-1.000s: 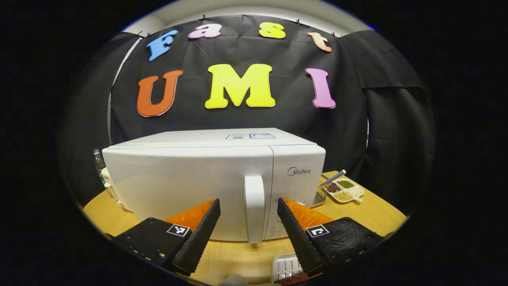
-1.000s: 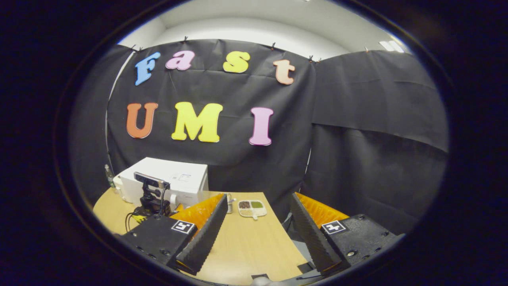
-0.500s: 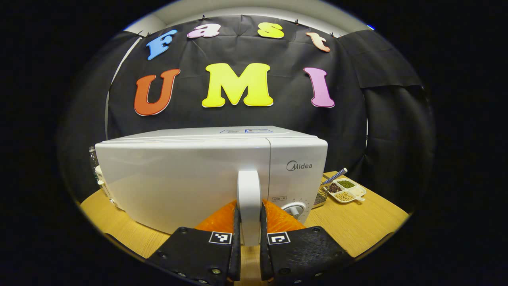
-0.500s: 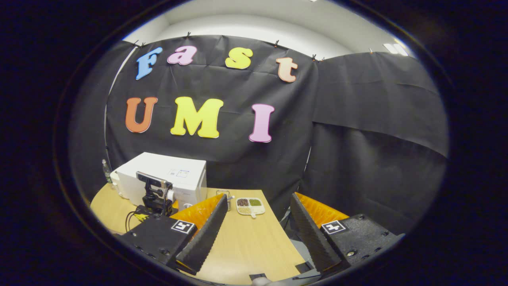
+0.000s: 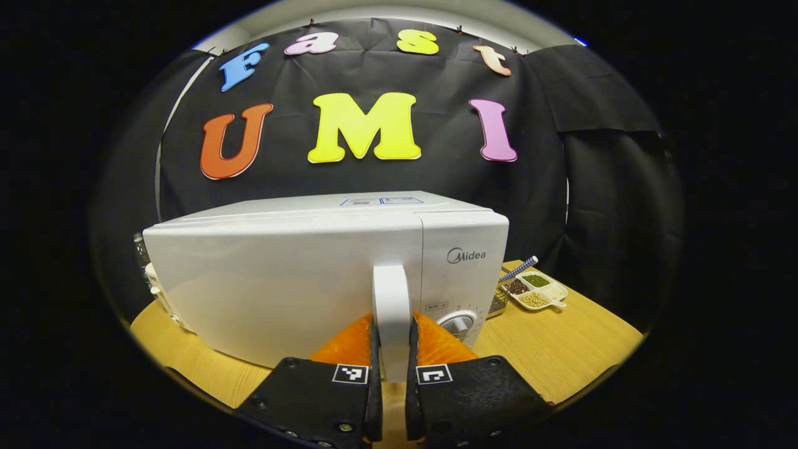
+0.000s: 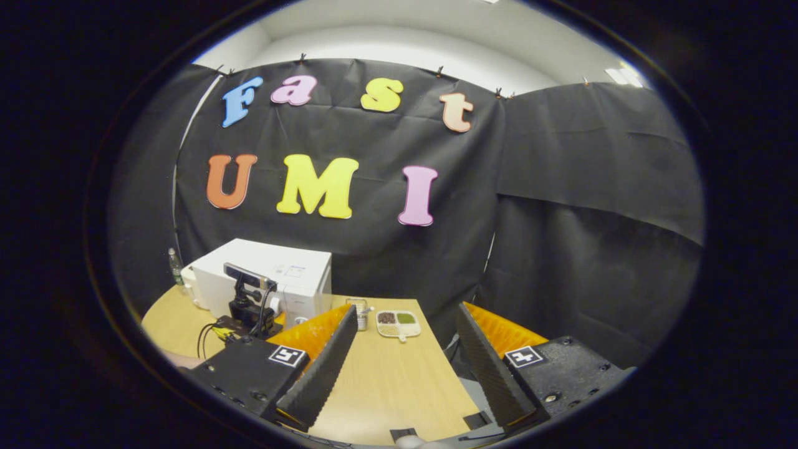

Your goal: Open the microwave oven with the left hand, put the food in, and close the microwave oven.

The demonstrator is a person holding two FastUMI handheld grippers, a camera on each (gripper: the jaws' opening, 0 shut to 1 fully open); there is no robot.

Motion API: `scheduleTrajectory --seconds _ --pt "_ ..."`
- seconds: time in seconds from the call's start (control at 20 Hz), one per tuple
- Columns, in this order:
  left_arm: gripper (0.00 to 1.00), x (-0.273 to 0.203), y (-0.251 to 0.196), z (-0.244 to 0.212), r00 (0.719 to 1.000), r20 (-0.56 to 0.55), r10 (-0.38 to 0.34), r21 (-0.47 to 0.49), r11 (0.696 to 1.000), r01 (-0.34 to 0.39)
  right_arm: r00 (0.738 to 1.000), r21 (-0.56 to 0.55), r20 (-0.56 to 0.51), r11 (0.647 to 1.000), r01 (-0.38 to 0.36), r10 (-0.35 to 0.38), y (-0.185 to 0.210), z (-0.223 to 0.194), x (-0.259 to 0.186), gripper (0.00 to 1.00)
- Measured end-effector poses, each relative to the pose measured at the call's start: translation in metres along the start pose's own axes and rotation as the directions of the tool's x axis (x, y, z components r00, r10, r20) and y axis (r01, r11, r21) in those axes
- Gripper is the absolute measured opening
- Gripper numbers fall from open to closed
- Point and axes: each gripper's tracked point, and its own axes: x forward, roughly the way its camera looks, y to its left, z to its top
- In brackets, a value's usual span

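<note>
- Left gripper view, nearest first: the left gripper point(image 5: 391, 374) sits at 6 o'clock with its two fingers pressed together on the lower end of the microwave door handle point(image 5: 391, 312), one on each side of it
- That handle is a white upright bar whose long axis runs from 6 to 12 o'clock, straight up from between the fingers, so the grip crosses it squarely
- Behind the handle, the microwave oven point(image 5: 280, 274) stands on the wooden table point(image 5: 561, 343) with its door flush and closed; the door panel spreads toward 9 o'clock, so the hinge is probably on that far edge, and the pull should swing the handle outward in an arc toward the holder and round to 9 o'clock
- Just past the handle at 3 o'clock is the control dial point(image 5: 458, 324), close to the finger on that side but clear of it
- Farther off at 2 o'clock lies a divided dish of beans and grains point(image 5: 535, 292), likely the food, with a striped stick point(image 5: 520, 269) beside it
- Right gripper view: the right gripper point(image 6: 405, 368) is held with fingers wide apart and empty, low over the table's near edge, well apart from the oven at 10 o'clock
- From there the same dish point(image 6: 396, 323) lies at 12 o'clock, nearer this hand than the oven is, so I judge the right hand suited to fetch it once the door is open
</note>
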Motion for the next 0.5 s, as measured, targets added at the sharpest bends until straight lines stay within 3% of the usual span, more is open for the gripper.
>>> scheduleTrajectory --seconds 0.25,0.4,0.45,0.5 --pt "0.12 -0.021 0.0 -0.008 0.999 -0.038 -0.007 -0.018 1.0 0.006 0.998 0.012 0.005 0.998 -0.057 0.057 0.005 -0.005 0.0 1.0" --pt "0.12 -0.065 0.006 -0.017 0.999 -0.028 -0.03 -0.004 1.0 0.03 0.996 -0.007 0.003 0.996 -0.091 0.091 0.01 -0.012 0.0 1.0" --pt "0.12 -0.08 0.011 -0.022 0.999 -0.037 -0.04 -0.007 0.999 0.04 0.995 -0.011 0.002 0.995 -0.103 0.103 0.012 -0.015 0.001 0.94" --pt "0.12 -0.095 0.015 -0.025 0.998 -0.041 -0.044 -0.004 0.999 0.044 0.993 -0.013 0.0 0.993 -0.116 0.116 0.015 -0.017 0.001 1.0"
